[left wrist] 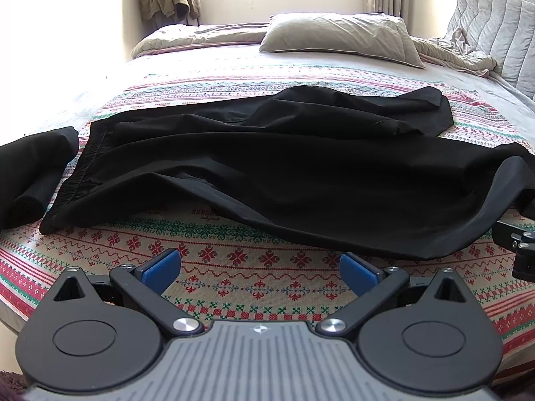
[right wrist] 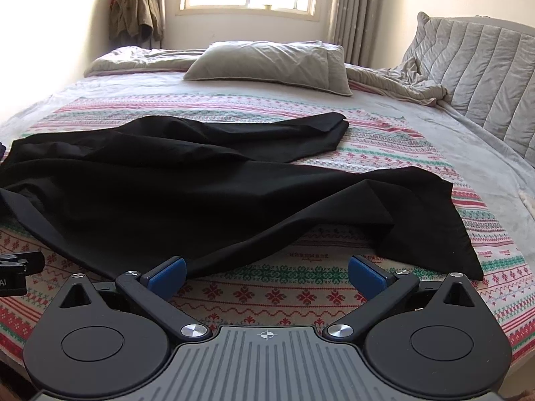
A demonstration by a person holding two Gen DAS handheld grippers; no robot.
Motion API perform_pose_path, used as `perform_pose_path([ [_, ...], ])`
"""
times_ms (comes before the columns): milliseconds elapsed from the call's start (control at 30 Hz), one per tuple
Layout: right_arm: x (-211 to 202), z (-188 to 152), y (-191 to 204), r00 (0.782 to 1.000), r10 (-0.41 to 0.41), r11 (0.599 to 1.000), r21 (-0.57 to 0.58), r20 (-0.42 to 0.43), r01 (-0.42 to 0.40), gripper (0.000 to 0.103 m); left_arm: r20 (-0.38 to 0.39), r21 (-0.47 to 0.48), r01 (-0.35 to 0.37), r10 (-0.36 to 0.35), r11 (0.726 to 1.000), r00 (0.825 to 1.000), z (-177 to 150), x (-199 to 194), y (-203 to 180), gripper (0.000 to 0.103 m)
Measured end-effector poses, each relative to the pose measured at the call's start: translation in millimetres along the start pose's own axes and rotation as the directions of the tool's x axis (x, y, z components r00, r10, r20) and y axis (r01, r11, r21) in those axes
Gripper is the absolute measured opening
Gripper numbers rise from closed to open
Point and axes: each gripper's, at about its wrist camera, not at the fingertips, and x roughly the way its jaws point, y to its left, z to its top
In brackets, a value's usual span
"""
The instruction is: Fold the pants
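Black pants point(left wrist: 267, 163) lie loosely spread and wrinkled on the patterned blanket point(left wrist: 234, 284), waistband at the left, two legs running right. In the right wrist view the pants point(right wrist: 207, 187) fill the middle, with leg ends at the right. My left gripper point(left wrist: 260, 272) is open and empty, just short of the pants' near edge. My right gripper point(right wrist: 265, 275) is open and empty; its left blue pad point(right wrist: 169, 272) sits at the fabric's near edge. The right gripper's body shows at the left wrist view's right edge point(left wrist: 516, 244).
A folded black garment point(left wrist: 31, 173) lies left of the waistband. A grey pillow point(right wrist: 267, 63) and a rumpled duvet point(right wrist: 394, 83) lie at the far end of the bed. A padded headboard point(right wrist: 478, 80) is at the right. A jacket point(right wrist: 133, 6) hangs beside the window.
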Motion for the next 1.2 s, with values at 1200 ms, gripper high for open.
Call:
perform_pose_path([
  [1200, 5.3, 0.3, -6.0, 0.999, 0.029, 0.998, 0.049, -0.032, -0.028, 0.103, 0.008, -0.008, 0.000, 0.000, 1.000, 1.000, -1.2, -3.1, 1.6, 0.103],
])
